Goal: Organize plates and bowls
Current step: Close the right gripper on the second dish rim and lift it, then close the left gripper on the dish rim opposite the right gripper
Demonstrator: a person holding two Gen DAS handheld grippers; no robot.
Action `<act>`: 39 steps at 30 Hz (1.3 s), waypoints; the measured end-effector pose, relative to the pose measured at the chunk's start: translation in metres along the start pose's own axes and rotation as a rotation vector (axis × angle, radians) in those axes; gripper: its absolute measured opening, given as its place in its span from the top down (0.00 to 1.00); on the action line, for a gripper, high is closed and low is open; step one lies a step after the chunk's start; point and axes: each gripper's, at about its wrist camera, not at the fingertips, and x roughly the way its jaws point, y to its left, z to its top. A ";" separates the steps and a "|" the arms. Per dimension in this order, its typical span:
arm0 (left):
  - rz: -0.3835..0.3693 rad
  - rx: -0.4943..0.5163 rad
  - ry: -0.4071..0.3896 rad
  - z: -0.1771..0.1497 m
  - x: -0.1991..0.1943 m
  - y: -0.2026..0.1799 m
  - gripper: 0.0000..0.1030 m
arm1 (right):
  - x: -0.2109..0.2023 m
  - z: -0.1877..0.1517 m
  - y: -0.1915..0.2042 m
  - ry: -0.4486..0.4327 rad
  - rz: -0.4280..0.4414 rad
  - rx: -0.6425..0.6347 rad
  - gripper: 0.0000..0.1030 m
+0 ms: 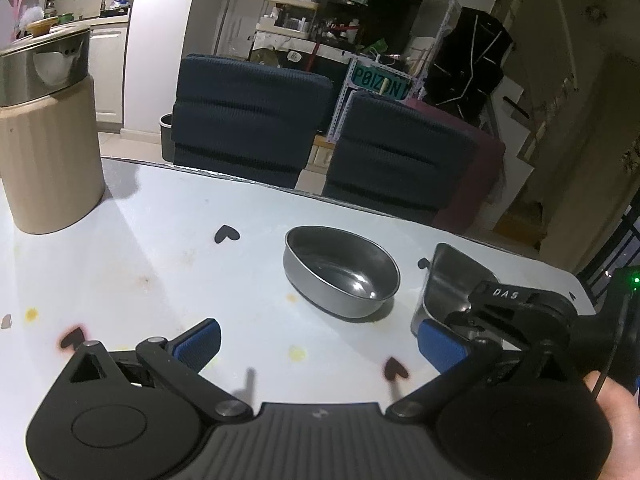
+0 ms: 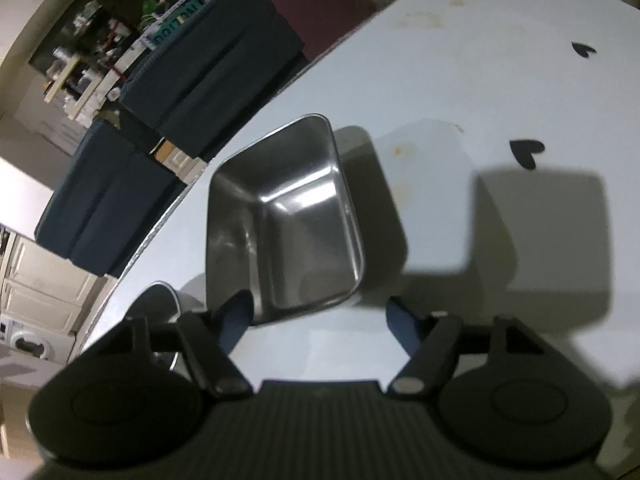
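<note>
A round steel bowl (image 1: 341, 271) stands on the white table (image 1: 160, 264), ahead of my left gripper (image 1: 320, 342), which is open and empty above the table. A square steel dish (image 1: 448, 284) stands to the bowl's right; the right gripper's black body (image 1: 516, 320) is against its near side. In the right wrist view the square dish (image 2: 280, 216) sits just ahead of my open right gripper (image 2: 320, 320). The left pad (image 2: 236, 318) is at the dish's near left corner, the right pad (image 2: 404, 324) apart from it. The round bowl's rim (image 2: 160, 292) shows at lower left.
A beige canister with a steel lid (image 1: 44, 128) stands at the table's far left. Two dark blue chairs (image 1: 248, 120) are pushed against the far edge. Black heart stickers (image 2: 526, 152) dot the tabletop. Shelves and clutter lie beyond.
</note>
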 end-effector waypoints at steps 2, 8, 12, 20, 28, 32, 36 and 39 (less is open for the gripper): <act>-0.002 0.006 -0.002 0.000 -0.001 -0.002 0.00 | -0.001 0.001 0.000 -0.002 -0.010 -0.032 0.32; -0.012 0.009 -0.002 -0.001 -0.002 -0.007 0.00 | -0.008 0.005 -0.011 0.010 -0.037 -0.092 0.43; -0.022 0.025 -0.001 -0.002 -0.002 -0.011 0.00 | -0.022 0.009 -0.028 0.021 -0.040 -0.140 0.49; -0.021 0.028 0.001 -0.003 -0.002 -0.013 0.00 | -0.033 0.029 -0.051 0.016 -0.077 -0.265 0.69; -0.029 0.049 0.000 -0.004 0.000 -0.015 0.00 | -0.025 0.051 -0.042 0.030 -0.049 -0.474 0.92; -0.032 0.072 0.004 -0.006 0.003 -0.015 0.00 | -0.022 0.046 -0.024 0.021 -0.040 -0.709 0.92; -0.054 0.089 0.016 -0.008 0.006 -0.014 0.02 | -0.022 0.038 -0.011 0.026 -0.001 -0.893 0.91; -0.072 0.104 0.038 -0.009 0.010 -0.014 0.08 | -0.024 0.028 0.001 0.047 0.068 -1.025 0.91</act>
